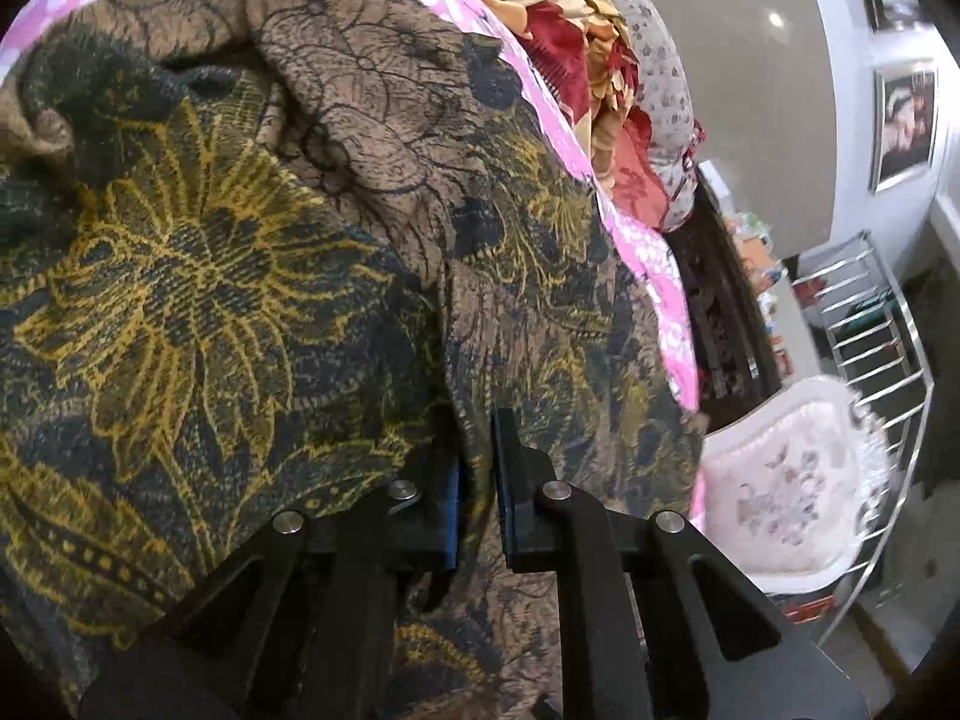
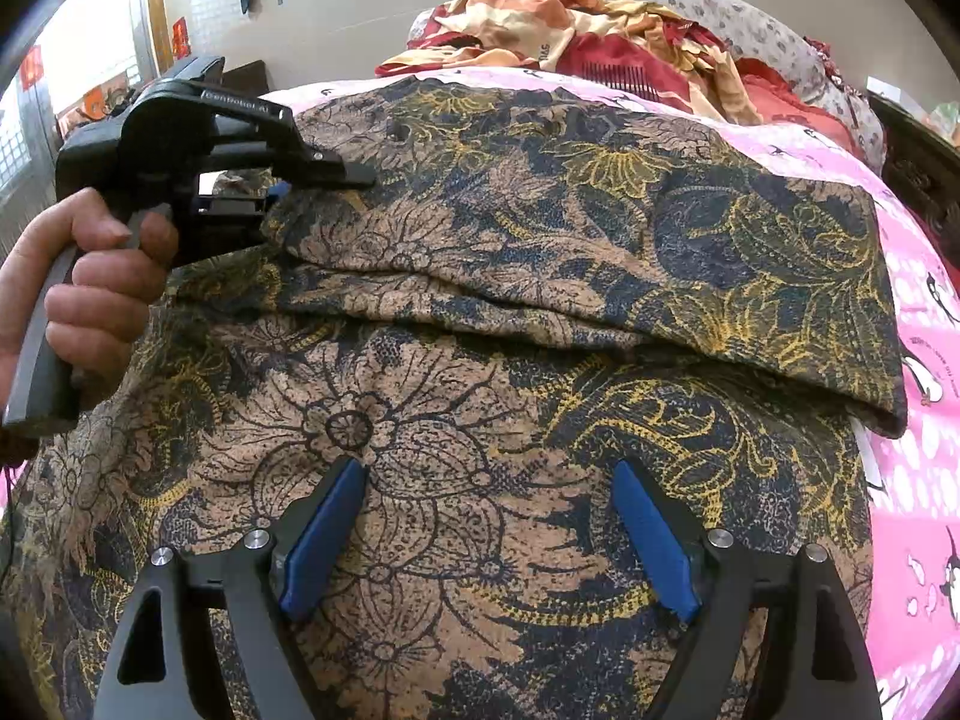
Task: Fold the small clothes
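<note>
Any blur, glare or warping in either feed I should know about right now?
Left wrist view: garment sharp, white chair and rack motion-smeared, ceiling lights glaring. Right wrist view: evenly lit, crisp on the fabric, strong fisheye bowing at the edges, bright window washed out.

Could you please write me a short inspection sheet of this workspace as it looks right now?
Surface: pink printed bedsheet, mostly covered by fabric.
Job's things: brown floral garment, one flap folded over the rest, its edge creased.
Clutter: red and orange crumpled cloth at the far end against a grey spotted pillow.
Grippers: left gripper, jaws shut on a fold of the garment; right gripper, jaws open above the garment, holding nothing.
Cables: nothing seen.
Surroundings: white cushioned chair, metal rack, framed pictures on the wall.
</note>
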Available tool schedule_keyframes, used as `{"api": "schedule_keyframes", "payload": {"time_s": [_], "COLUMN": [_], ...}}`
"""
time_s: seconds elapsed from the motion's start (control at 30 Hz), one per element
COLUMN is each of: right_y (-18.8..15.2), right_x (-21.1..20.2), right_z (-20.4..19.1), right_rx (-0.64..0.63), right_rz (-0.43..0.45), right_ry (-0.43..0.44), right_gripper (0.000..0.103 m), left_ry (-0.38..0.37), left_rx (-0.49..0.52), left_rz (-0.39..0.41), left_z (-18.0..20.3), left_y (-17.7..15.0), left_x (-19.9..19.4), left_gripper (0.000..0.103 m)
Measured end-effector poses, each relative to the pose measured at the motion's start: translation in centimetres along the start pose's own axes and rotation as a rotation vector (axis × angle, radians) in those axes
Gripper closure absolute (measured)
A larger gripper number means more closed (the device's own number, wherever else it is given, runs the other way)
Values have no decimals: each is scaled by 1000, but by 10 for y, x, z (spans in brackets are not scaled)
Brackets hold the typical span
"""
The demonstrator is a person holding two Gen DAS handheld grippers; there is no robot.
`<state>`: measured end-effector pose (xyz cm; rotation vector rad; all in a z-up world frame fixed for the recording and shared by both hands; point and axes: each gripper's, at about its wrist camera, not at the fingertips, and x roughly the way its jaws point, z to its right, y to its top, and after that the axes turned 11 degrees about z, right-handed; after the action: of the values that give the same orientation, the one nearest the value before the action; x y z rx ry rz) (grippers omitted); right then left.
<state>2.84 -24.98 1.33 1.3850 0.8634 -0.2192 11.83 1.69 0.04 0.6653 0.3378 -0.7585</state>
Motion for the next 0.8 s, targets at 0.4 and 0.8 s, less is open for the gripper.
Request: {"api": "schedule_keyframes", "payload": {"time_s": [0.4,0.8], "right_y": [-1,2], "right_x": [1,2], "right_z": [-1,1], "right_rx": [-5,13], "right_rz": [2,-19], "right_ry": [-8,7], "right_gripper": [20,15], "left_ry": [56,354], "left_rx": [370,286], "left_rz": [174,75], "left_z": [50,-46], "left_y": [22,19], "left_x": [-106,-76], "left_gripper": [100,95]}}
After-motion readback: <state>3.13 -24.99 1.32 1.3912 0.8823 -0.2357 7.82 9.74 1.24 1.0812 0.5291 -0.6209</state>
